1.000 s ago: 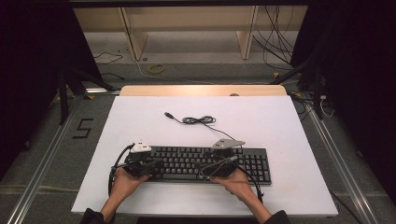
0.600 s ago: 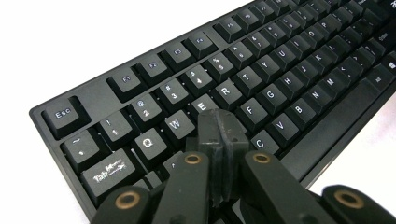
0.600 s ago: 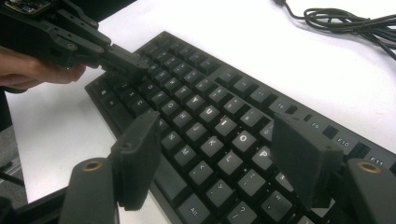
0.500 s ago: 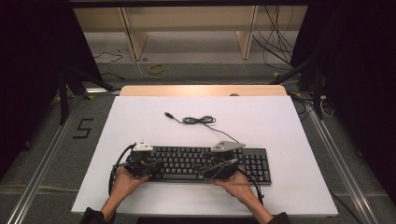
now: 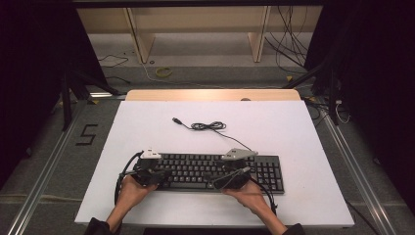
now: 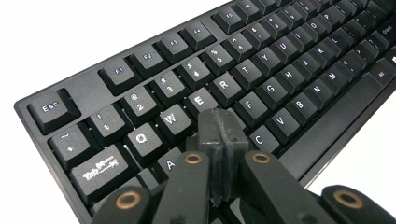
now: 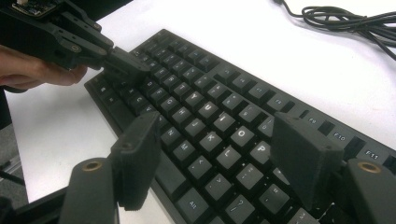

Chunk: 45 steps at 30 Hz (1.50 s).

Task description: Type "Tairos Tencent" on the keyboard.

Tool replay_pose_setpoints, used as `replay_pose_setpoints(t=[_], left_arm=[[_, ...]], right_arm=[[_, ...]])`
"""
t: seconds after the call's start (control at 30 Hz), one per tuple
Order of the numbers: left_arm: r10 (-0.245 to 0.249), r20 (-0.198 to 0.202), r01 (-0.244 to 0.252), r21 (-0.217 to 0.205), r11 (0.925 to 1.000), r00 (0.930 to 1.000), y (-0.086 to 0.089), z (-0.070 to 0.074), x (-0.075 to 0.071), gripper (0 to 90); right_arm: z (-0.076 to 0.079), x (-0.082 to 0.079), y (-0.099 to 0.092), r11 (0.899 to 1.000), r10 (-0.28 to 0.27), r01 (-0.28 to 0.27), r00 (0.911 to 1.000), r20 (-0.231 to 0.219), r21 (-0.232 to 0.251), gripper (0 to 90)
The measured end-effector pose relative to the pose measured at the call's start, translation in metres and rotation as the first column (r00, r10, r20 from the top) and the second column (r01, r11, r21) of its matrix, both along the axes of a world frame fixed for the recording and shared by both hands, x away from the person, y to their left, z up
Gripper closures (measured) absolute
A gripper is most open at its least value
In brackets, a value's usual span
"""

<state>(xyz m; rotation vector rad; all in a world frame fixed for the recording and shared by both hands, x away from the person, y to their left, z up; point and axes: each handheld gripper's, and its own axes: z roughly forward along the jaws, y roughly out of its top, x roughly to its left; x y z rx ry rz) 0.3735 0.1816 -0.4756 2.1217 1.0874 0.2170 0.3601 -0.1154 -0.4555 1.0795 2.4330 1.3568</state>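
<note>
Setting: white tabletop in a dark room, wooden shelving behind, cables on the floor.

Left gripper: fingers pressed together, nothing between them, tips directly over the black keyboard at about the S/D keys; E and W lie just beyond the tips, A beside them, C on the other side. In the high view this gripper sits at the keyboard's left end.

Right gripper: fingers spread wide, hovering over the right-hand letter block; O, P and L show between the two pads, untouched as far as can be told. In the high view it sits over the keyboard's right-centre.

Keyboard: long axis runs across the tabletop, from one hand to the other. The closed left tips are nearer a key, so a key press likely falls to them.

Beyond: coiled USB cable, well past the keyboard's far edge.

View differences: the left gripper view gives key legends; the high view gives overall layout.
</note>
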Motion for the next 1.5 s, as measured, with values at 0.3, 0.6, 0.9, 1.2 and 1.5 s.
replay_pose_setpoints(t=[0.3,0.6,0.9,1.2,1.5], left_arm=[[0.038,0.043,-0.036,-0.034,0.9987,0.9983,0.003,0.005,-0.004,81.4],[0.048,0.047,-0.043,-0.091,0.9949,0.9977,0.008,0.007,-0.006,67.3],[0.031,0.059,-0.021,-0.158,0.9872,0.9978,0.011,0.011,-0.01,49.0],[0.023,0.081,-0.005,-0.221,0.9753,0.9964,0.013,0.013,-0.013,34.7],[0.025,0.1,0.0,-0.239,0.9711,0.9947,0.015,0.015,-0.017,30.5]], right_arm=[[0.001,0.0,-0.001,1.0,0.001,-0.001,1.0,0.004,0.007,34.5],[0.001,0.0,0.0,1.0,0.002,-0.002,1.0,0.006,0.007,34.5],[0.001,-0.001,0.002,1.0,0.008,-0.008,1.0,0.005,0.006,34.6],[-0.001,-0.002,0.008,1.0,0.024,-0.024,0.9997,0.005,0.006,35.4],[-0.003,-0.005,0.017,0.999,0.053,-0.053,0.9986,0.007,0.002,41.4]])
